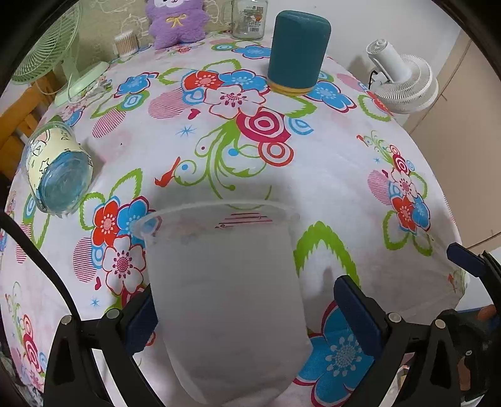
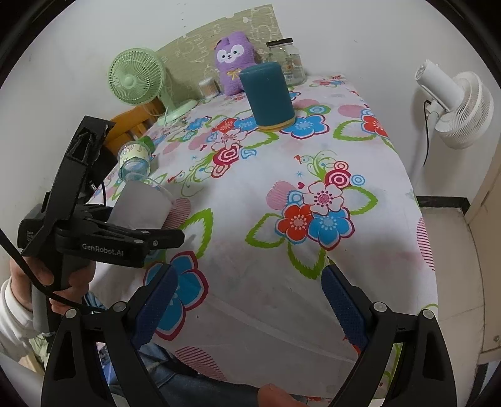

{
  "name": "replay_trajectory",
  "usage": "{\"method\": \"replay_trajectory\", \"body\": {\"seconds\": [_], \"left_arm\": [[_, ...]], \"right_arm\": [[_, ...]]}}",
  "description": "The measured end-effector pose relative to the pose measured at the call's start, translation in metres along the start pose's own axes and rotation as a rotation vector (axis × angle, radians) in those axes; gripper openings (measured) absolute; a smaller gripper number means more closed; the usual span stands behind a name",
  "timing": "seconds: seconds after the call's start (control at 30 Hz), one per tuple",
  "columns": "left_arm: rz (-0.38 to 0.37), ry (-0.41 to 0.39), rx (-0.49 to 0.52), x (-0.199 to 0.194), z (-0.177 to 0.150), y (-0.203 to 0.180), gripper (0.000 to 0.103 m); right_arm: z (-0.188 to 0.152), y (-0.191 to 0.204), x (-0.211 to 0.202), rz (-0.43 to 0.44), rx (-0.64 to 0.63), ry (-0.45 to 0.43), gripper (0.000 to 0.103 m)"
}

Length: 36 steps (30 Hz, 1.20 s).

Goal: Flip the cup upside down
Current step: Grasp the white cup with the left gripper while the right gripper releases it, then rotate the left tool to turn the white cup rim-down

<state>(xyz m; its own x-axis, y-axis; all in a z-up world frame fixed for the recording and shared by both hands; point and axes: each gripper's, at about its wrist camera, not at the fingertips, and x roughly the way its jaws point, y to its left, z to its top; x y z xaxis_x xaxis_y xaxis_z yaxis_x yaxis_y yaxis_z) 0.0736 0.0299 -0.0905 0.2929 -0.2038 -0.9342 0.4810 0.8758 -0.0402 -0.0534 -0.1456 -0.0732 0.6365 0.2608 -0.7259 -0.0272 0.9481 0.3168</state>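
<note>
The cup's base runs off the bottom edge of the left wrist view, so I cannot tell whether it stands on the tablecloth or hangs just above it. In the right wrist view, the left gripper's black frame covers its lower half and only a grey wedge shows. The left pad is partly behind the cup wall. The plush toy and the glass jar at the far edge are cropped at the top. A green fan is cut by the dark rim of the lens.

The cup is frosted and translucent, pale grey, wider at the lip than lower down. Its mouth points away from the camera and upward, and the cloth's red stripes show faintly through the lip. It sits between the fingers of the left gripper, near the table's near-left side.

The left gripper's jaws are spread. The left pad is against the cup's side, or just beside it. The right pad stands clear, with a strip of cloth showing between pad and cup — no clamp on it. The right gripper is spread wide too and holds nothing — it hangs over the near edge of the table.

Farther back, a teal cylinder stands upright on a yellow band. A glass tumbler lies on its side at the left edge. A white fan stands off the table to the right.
</note>
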Motion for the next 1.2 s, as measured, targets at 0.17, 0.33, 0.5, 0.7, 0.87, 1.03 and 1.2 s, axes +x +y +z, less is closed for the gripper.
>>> {"method": "replay_trajectory", "body": {"seconds": [0.17, 0.33, 0.5, 0.7, 0.87, 1.03, 1.2], "left_arm": [[0.015, 0.006, 0.02, -0.002, -0.003, 0.001, 0.1], [0.003, 0.011, -0.011, -0.004, -0.002, 0.008, 0.08], [-0.014, 0.021, 0.009, -0.008, -0.002, 0.009, 0.072], [-0.013, 0.039, 0.033, -0.013, -0.001, 0.01, 0.071], [0.008, 0.136, 0.118, -0.017, 0.002, 0.007, 0.07], [0.087, 0.273, 0.271, -0.029, 0.013, 0.003, 0.07], [0.133, 0.438, 0.377, -0.031, 0.025, -0.006, 0.07]], "right_arm": [[-0.002, 0.002, -0.002, 0.016, -0.003, -0.009, 0.094], [-0.001, 0.004, -0.001, 0.037, 0.005, -0.013, 0.094], [-0.002, 0.01, 0.0, 0.059, 0.001, -0.018, 0.094], [-0.004, 0.017, 0.003, 0.066, -0.015, -0.017, 0.094], [-0.005, 0.022, 0.005, 0.086, -0.029, -0.013, 0.094], [-0.006, 0.029, 0.008, 0.118, -0.044, -0.018, 0.094], [-0.007, 0.034, 0.014, 0.151, -0.052, -0.017, 0.094]]}}
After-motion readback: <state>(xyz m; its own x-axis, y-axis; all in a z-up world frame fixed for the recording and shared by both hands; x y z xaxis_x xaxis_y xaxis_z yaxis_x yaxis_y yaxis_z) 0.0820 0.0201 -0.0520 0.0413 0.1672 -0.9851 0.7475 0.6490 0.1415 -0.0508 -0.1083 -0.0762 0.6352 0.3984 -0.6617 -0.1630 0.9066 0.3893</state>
